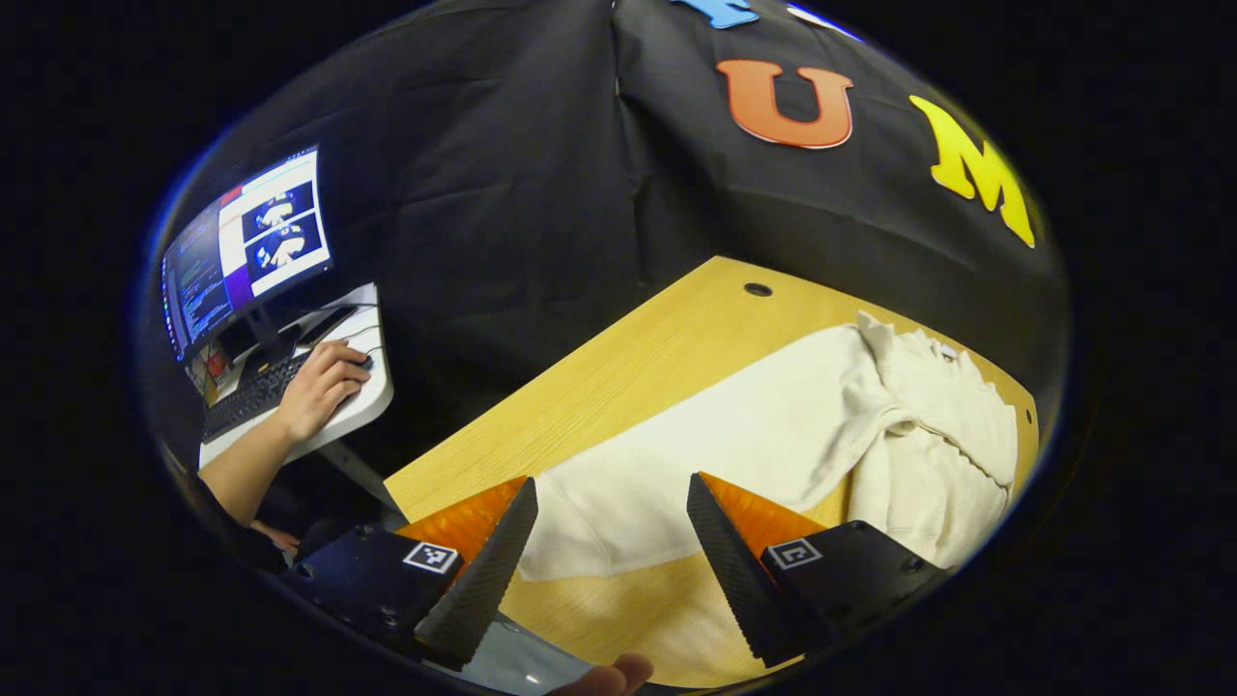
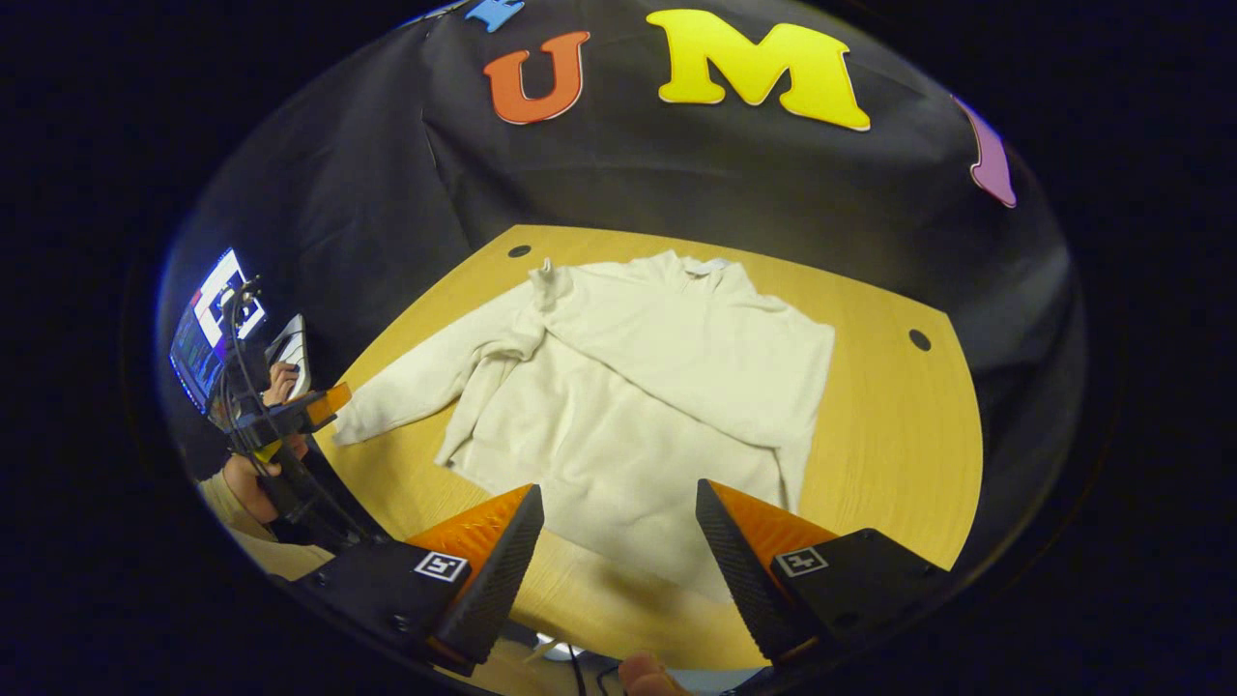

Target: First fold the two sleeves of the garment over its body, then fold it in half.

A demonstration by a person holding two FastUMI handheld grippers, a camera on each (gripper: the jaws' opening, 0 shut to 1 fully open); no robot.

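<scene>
A pale wooden table (image 2: 875, 425) stands against a black cloth wall, with round cable holes near its far corners. On it a cream long-sleeved top (image 2: 628, 396) lies spread flat, collar toward the far edge and hem toward the near edge.

In the right gripper view, the sleeve on the right side of the top (image 2: 734, 387) is laid across the chest as a broad band running from the left shoulder to the right edge, where it turns down toward the hem. The other sleeve (image 2: 406, 391) stretches out loose over the bare wood to the left, its cuff near the table's left edge. So one sleeve lies over the body as the task wants and the other lies out to the side; the body is not folded in half.

The right gripper (image 2: 618, 541) hangs above the hem with its jaws wide apart and nothing between them. The left gripper (image 1: 614, 532) hangs over the outstretched sleeve (image 1: 676, 454), jaws likewise wide apart and gripping nothing, which looks well placed for picking up that sleeve. It shows in the right gripper view too, off the table's left edge.

Beyond the table on the left, a person's hand (image 1: 319, 387) rests at a keyboard (image 1: 253, 394) on a small white desk (image 1: 372, 391) before a lit monitor (image 1: 246, 246). Square black-and-white marker tags sit on the gripper bodies; no brand or readable label shows on the top.
</scene>
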